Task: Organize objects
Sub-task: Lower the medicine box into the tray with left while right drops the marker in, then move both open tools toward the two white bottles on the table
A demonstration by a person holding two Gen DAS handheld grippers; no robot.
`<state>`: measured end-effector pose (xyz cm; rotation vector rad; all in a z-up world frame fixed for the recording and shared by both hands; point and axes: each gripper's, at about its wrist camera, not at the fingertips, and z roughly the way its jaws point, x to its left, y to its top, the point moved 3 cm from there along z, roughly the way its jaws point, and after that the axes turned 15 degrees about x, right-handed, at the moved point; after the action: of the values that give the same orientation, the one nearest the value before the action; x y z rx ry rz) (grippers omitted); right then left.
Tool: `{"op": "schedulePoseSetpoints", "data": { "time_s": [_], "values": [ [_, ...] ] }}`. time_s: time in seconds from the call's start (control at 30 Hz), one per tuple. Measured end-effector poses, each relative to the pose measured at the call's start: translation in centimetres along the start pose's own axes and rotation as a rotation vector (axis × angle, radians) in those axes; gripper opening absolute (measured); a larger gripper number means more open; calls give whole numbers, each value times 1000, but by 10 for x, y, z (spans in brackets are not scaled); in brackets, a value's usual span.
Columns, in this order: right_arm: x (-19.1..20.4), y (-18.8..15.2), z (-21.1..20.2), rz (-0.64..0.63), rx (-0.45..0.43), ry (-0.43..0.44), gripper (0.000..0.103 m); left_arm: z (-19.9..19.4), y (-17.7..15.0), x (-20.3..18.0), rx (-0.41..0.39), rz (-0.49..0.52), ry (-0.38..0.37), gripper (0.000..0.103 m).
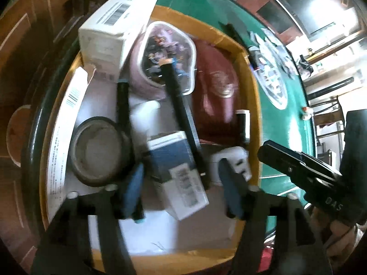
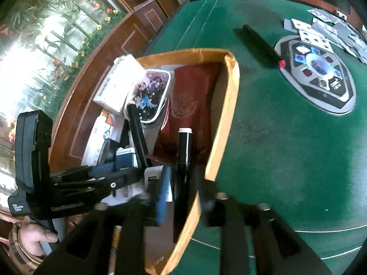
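Right wrist view: lift narrowly parted right gripper (image 2: 183, 198) straight off tube (image 2: 182, 151), keeping wide-open left gripper (image 1: 183, 188) clear of carton (image 2: 231, 105).

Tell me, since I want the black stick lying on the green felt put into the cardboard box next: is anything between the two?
Nothing visible does. Only bare green felt separates the black stick from the cardboard box; the box's own wall is all it has to clear. The playing cards lie on the stick's far side.
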<state>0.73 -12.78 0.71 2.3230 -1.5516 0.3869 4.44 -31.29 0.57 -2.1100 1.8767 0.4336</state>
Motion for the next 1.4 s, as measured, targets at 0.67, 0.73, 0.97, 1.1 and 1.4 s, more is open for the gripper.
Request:
{"op": "schedulePoseSetpoints", "data": {
  "time_s": [0.67, 0.73, 0.97, 1.1, 1.4],
  "values": [
    [-195, -29, -101, 93, -138, -126, 68, 11, 20, -204, -42, 215, 36, 74],
    [-236, -36, -118, 117, -144, -153, 68, 29, 26, -244, -16, 283, 5, 74],
    [-355, -58, -180, 180, -197, -247, 68, 125, 67, -391, 100, 535, 6, 74],
    [-400, -72, -199, 252, -224, -233, 68, 178, 96, -447, 121, 612, 35, 73],
    [-442, -93, -208, 326, -235, -160, 68, 233, 141, -512, 89, 716, 138, 73]
  ]
}}
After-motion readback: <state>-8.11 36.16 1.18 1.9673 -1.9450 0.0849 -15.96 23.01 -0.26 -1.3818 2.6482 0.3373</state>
